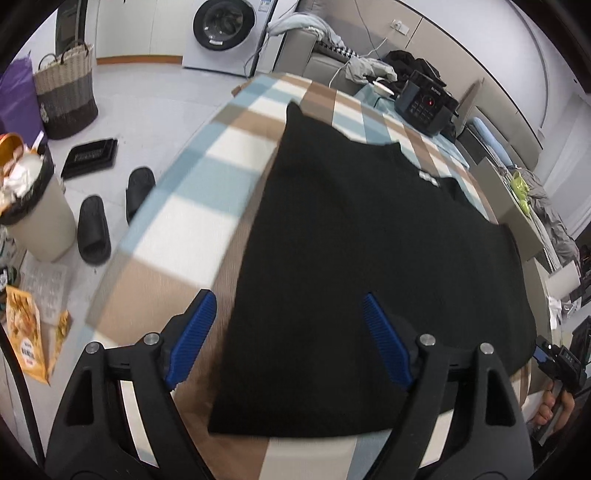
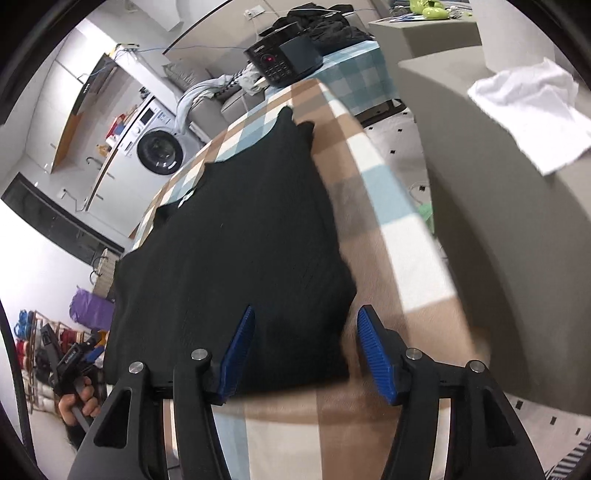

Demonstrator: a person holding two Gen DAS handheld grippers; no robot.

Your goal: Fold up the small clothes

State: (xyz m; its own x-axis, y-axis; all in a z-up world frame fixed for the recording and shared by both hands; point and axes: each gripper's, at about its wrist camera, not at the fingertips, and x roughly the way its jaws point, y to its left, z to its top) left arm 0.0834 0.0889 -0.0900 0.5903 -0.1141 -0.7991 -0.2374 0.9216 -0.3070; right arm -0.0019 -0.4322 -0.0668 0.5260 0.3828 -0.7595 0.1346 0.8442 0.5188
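Observation:
A black garment [image 1: 362,229] lies flat on the checked cloth of the table [image 1: 173,206], collar end away from me with a small white label [image 1: 428,177]. My left gripper [image 1: 288,321] is open above the garment's near left edge, one blue finger over the cloth, one over the garment. In the right wrist view the same garment [image 2: 236,236] lies spread on the table [image 2: 391,236]. My right gripper [image 2: 304,332] is open over the garment's near right corner. It also shows at the far right of the left wrist view [image 1: 543,354].
A dark box device [image 1: 424,103] with buttons sits at the table's far end. On the floor to the left are black slippers [image 1: 94,229], a bin [image 1: 33,206] and a woven basket [image 1: 66,96]. A washing machine [image 1: 225,29] stands behind. A grey sofa with a white cloth [image 2: 532,114] is at right.

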